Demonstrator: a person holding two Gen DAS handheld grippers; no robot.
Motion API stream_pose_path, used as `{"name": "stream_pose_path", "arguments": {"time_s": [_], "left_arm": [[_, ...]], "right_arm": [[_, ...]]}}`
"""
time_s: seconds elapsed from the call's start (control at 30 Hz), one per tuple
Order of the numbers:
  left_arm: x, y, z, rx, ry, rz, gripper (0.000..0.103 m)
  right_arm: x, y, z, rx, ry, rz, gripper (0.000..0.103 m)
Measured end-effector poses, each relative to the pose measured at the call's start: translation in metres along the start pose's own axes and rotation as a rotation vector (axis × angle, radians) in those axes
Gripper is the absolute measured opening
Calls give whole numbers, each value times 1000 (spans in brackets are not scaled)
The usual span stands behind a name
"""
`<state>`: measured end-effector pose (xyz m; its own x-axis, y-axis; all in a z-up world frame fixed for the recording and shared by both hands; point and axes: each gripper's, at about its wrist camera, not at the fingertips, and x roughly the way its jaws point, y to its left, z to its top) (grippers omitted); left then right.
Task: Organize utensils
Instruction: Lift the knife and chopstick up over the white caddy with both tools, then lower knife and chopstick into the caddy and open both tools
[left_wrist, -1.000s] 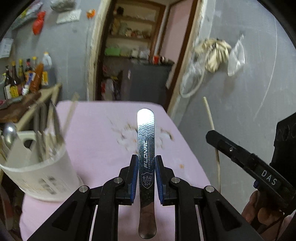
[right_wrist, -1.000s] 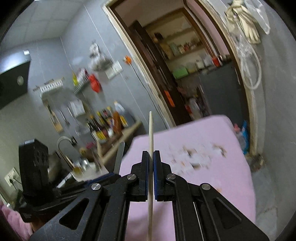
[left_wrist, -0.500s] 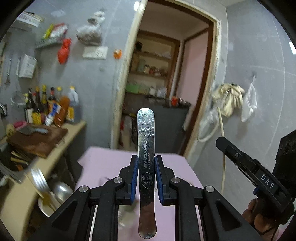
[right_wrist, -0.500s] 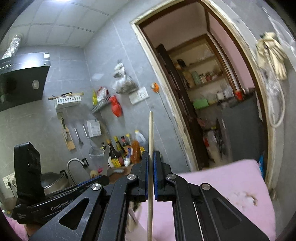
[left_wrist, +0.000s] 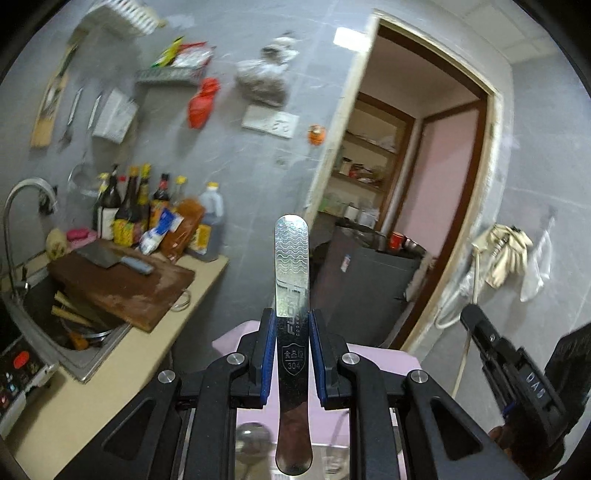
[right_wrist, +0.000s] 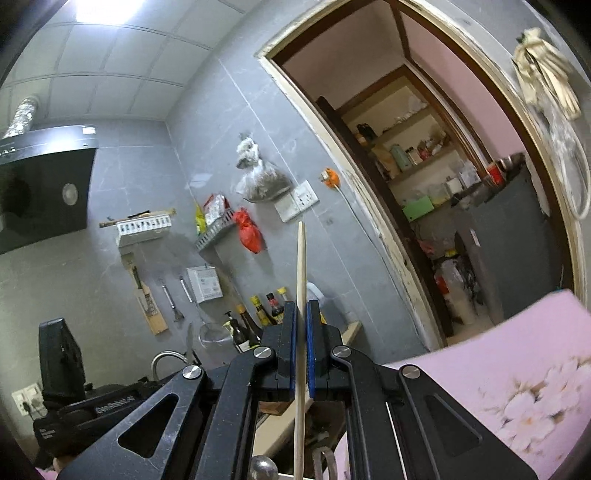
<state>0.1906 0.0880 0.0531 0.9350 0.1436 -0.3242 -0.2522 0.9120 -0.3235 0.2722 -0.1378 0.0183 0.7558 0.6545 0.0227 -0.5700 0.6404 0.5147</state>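
1. Both views have tilted upward since the earlier frames: the white utensil holder and most of the pink cloth have dropped out of the left wrist view, and the wall, doorway and ceiling now fill both.
2. In the left wrist view, the left tongs are pinching a flat stainless-steel utensil handle stamped "304"; it stands upright between the blue pads, its rounded end rising above them.
3. The right tongs are pressed onto a single wooden chopstick, which runs straight up between the pads, its tip well above them.
4. Both utensils are held in the air, above the pink-clothed surface, whose far edge shows low in each view.
5. Left of the surface, the counter carries a dark wooden cutting board with a cleaver on it, beside a sink.
6. A row of sauce bottles stands at the back edge of the counter, against the grey tiled wall.
7. The right gripper's body shows at the right edge of the left wrist view.
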Motion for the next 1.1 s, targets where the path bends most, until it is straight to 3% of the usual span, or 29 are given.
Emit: {"name": "stream_pose_path", "arguments": {"time_s": [0.23,0.53,1.1], "left_arm": [[10,44,-17,-108,14,-15,17],[21,53,-34,-128,18,-40,17],[21,35,-58,-8,38,-55,17]], "right_arm": [[10,2,-33,-21,6,-66,4],[12,-8,-45,-28,23,-114,4],[4,7,-48,-137,111,-122,4]]}}
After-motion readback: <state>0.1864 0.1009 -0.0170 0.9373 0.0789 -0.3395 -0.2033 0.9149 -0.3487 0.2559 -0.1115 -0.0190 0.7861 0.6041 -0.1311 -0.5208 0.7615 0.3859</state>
